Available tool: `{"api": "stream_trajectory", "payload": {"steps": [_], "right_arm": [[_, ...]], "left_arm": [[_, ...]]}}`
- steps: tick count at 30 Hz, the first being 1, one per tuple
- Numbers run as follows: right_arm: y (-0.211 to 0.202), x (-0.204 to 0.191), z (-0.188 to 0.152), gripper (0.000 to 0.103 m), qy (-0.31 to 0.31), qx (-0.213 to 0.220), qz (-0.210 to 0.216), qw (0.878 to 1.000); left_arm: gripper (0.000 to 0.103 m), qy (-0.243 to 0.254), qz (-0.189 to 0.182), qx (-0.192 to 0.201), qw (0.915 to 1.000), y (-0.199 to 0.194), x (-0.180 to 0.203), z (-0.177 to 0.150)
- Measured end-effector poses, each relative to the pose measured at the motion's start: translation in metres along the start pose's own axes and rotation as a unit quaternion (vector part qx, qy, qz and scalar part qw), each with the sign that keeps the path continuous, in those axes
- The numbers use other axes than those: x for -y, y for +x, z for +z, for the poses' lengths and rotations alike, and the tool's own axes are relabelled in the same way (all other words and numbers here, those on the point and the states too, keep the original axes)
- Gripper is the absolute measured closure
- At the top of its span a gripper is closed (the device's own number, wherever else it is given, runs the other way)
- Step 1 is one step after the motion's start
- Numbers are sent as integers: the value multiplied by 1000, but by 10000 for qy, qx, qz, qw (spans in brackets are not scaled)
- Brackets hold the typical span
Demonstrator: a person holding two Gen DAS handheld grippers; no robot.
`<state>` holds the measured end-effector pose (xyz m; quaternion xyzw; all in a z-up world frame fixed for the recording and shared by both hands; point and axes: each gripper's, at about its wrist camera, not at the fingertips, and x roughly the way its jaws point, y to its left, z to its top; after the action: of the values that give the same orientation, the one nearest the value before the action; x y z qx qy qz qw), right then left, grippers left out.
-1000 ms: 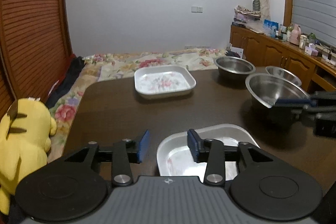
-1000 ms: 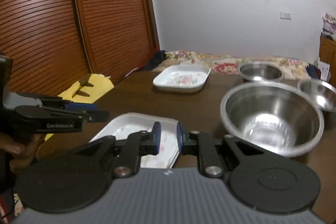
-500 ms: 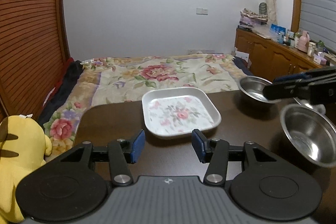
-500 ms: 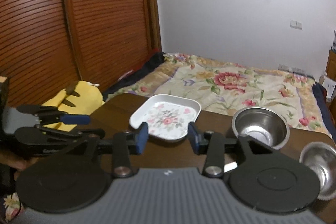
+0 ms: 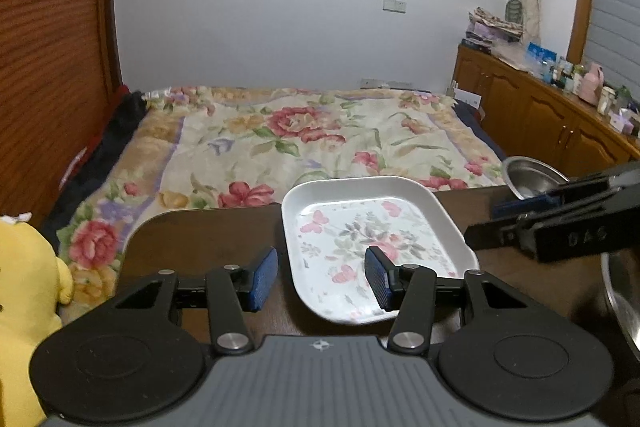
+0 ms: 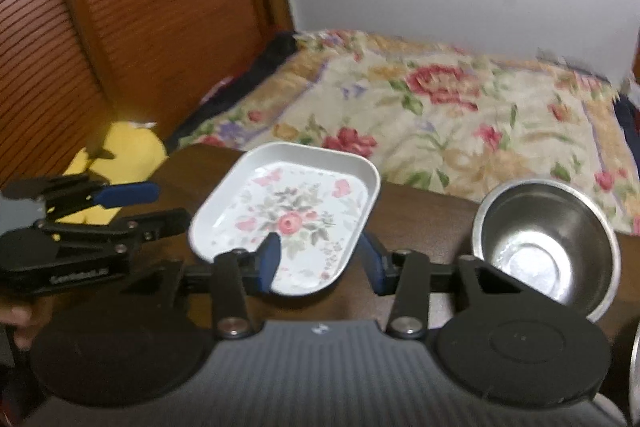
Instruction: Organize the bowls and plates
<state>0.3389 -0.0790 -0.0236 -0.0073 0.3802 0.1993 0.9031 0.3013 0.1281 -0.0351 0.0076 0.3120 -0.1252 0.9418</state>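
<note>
Left gripper: jaws part open, nothing held; the blue ribbed pads stand either side of the near left edge of the floral plate, not pressing on it.
Right gripper: jaws part open and have just been closing a little, empty; the plate's near edge shows between the pads, whether they touch it I cannot tell.
Floral plate: white, rounded-rectangular, raised rim, printed with roses and butterflies; at the far edge of the table, near its far left corner.
Small bowl: round polished steel, just right of the plate by the far edge.
Left view only: a wooden sideboard with bottles along the right wall, and the rim of a larger steel bowl at the right edge.
Right view only: a hand behind the left gripper; this view is blurred.
Beyond the table: a bed with a flowered quilt, a yellow plush toy, slatted wooden doors.
</note>
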Motion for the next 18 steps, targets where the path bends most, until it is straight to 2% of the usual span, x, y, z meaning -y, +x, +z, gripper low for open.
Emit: {"api": "stream_trajectory", "payload": {"steps": [5, 7, 12, 18], "right_arm": [[19, 5, 5, 63, -90, -239, -147, 9996], [24, 7, 4, 64, -106, -348, -213, 9991], [30, 8, 4, 74, -81, -528, -189, 9984], [35, 5, 3, 80, -78, -609, -161, 9980]], "left_arm": [[59, -37, -26, -114, 9999, 18, -7, 3], [65, -72, -88, -193, 9997, 24, -10, 2], [68, -222, -249, -316, 9989, 34, -14, -3], [71, -213, -255, -330, 9989, 35, -13, -3]]}}
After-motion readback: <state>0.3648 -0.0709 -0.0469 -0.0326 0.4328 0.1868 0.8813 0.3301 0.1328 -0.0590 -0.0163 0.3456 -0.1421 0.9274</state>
